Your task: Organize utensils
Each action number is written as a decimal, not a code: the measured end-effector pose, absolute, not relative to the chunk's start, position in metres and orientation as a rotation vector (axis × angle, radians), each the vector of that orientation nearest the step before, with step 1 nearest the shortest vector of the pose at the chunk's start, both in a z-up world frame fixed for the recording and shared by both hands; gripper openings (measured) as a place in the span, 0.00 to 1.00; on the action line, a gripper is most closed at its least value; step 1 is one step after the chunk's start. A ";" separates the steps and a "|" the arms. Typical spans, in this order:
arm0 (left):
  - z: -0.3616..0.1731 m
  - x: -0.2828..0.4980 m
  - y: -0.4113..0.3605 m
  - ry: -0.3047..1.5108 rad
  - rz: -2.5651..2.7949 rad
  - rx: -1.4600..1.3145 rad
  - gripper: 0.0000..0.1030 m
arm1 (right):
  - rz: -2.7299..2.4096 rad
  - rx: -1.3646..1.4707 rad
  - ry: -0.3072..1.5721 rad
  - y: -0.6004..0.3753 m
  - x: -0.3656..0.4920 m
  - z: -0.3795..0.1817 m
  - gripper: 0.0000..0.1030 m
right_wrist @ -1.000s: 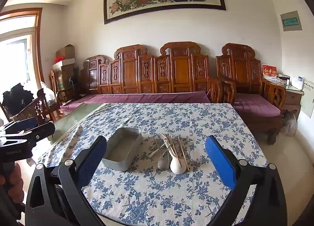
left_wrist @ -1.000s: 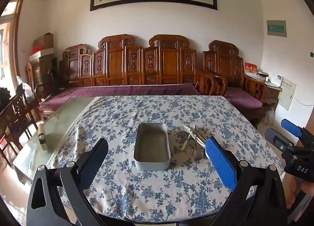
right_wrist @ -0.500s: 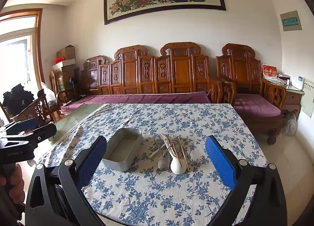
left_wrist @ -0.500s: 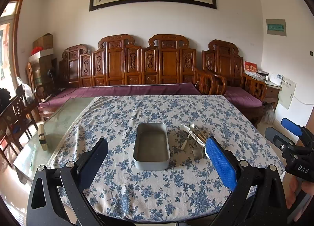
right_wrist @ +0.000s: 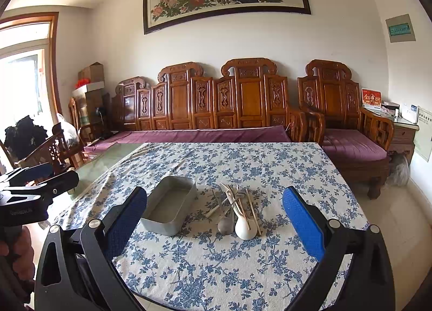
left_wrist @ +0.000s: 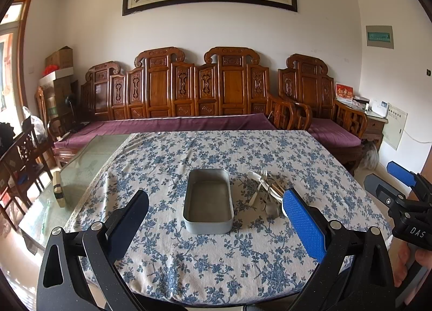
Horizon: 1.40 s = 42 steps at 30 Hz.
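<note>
An empty grey metal tin [left_wrist: 208, 201] [right_wrist: 170, 204] sits on the floral tablecloth [left_wrist: 216, 154]. To its right lies a pile of utensils [right_wrist: 237, 209] [left_wrist: 266, 192]: a white spoon, a metal spoon, a fork and chopsticks. My left gripper [left_wrist: 214, 227] is open and empty, held back from the table's near edge in line with the tin. My right gripper [right_wrist: 214, 226] is open and empty, near the front edge in line with the pile. Each gripper shows at the side of the other's view, the right one [left_wrist: 397, 187] and the left one [right_wrist: 35, 178].
The cloth leaves a bare glass strip of table [left_wrist: 89, 160] at the left, with a small block [left_wrist: 58, 188] on it. A carved wooden sofa [left_wrist: 189, 95] stands behind the table, wooden chairs [left_wrist: 24, 154] at the left.
</note>
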<state>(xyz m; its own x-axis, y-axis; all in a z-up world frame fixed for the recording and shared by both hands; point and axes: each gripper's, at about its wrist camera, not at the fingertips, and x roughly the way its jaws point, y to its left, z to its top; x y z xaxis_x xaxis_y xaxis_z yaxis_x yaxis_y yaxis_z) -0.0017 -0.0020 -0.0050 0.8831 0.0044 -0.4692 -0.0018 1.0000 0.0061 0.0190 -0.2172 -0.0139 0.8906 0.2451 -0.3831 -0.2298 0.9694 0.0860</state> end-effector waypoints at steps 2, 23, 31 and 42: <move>-0.006 -0.002 -0.002 0.488 0.004 0.006 0.94 | 0.246 0.039 0.403 -0.217 0.019 -0.014 0.98; -0.005 0.002 -0.002 0.495 0.008 0.015 0.94 | 0.247 0.039 0.403 -0.213 0.017 -0.013 0.98; -0.006 0.003 -0.001 0.497 0.006 0.017 0.94 | 0.248 0.039 0.404 -0.210 0.016 -0.013 0.97; -0.006 0.000 -0.004 0.499 0.001 0.020 0.94 | 0.247 0.040 0.404 -0.211 0.016 -0.013 0.98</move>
<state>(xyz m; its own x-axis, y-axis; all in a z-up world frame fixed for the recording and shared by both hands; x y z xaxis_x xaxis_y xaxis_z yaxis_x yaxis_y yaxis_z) 0.0001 -0.0039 -0.0058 0.8780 0.0064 -0.4786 0.0036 0.9998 0.0200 0.0158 -0.2106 -0.0125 0.8898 0.2458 -0.3845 -0.2298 0.9693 0.0877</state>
